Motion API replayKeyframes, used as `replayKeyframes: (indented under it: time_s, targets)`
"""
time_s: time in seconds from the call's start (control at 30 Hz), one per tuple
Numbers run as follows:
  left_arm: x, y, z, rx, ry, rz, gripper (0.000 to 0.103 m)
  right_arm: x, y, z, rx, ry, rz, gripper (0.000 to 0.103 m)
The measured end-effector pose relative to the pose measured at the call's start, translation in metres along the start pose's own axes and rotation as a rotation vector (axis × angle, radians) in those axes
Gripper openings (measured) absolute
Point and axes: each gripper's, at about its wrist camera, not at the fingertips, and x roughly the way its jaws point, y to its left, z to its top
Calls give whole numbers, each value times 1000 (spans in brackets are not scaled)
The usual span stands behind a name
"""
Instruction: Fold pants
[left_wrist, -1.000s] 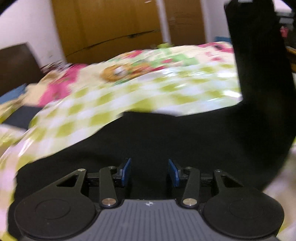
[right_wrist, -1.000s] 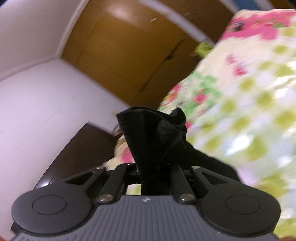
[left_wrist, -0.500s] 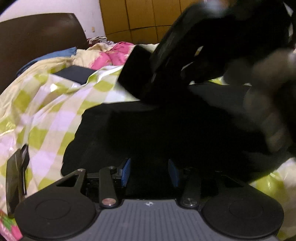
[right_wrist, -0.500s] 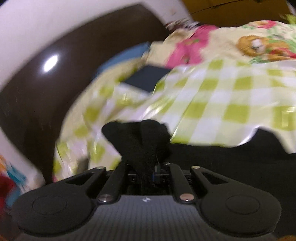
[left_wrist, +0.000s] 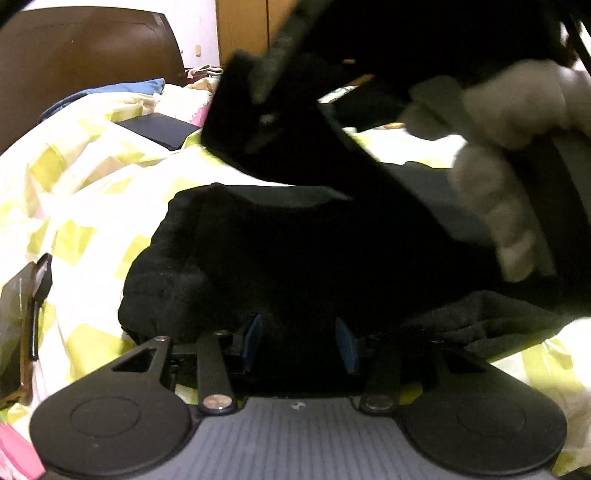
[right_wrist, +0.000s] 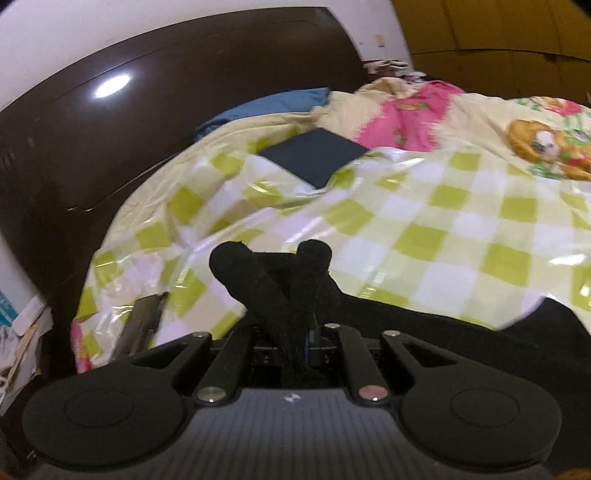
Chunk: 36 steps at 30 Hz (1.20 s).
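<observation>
The black pants (left_wrist: 295, 258) are lying bunched on the bed's green-and-white checked cover (right_wrist: 424, 229), well short of the dark headboard (right_wrist: 184, 110) and on the near side of the dark blue folded item (right_wrist: 314, 155) that sits between them and the headboard.

The right gripper (right_wrist: 291, 332) is pinching a fold of the pants: its jaws are standing almost together, clamped on the black cloth, and two rounded lobes of fabric are sticking up out of them towards the headboard. From there the rest of the garment is trailing off along the lower right of that view, away from the headboard. In the left wrist view this gripper is showing from outside, blurred and dark, in the upper right, held by a hand in a pale glove (left_wrist: 509, 155) above the heap of pants.

The left gripper (left_wrist: 299, 343) is sitting low at the near edge of the pants, on the side farthest from the headboard. Its jaws are standing parted, the blue pads (left_wrist: 253, 341) showing clear on both sides with black cloth lying in the gap; the pads are not pressing on it.

A dark flat object (left_wrist: 22, 325) is lying at the edge of the cover, off to the left of the pants, and a blue pillow (right_wrist: 266, 107) is resting against the headboard.
</observation>
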Motion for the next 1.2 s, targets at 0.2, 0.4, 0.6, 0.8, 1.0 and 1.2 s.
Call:
replayKeyframes:
  time_s: [0.2,0.4,0.6,0.8,1.0,1.2]
  targets:
    - [-13,8,-5,-19,-8,-3,58,40,30,-12,-57,117,-14,20]
    - [-35,18,-10,7,-20,31,58,-2,18,-23,10,102,95,33]
    - [-55,25,-2,34,-30,92,58,-82,-16,-33,47,21,35,41]
    - [-51,6,30,90,-121,71,59,-135,-93,-56,173,37,-248,41]
    - [14,-17,43,138,-62,11,59,-168,-160,-80,330,-4,-396,43]
    - [30,-38,33,211,42,59,60,-159,-203,-100,491,12,-218,51]
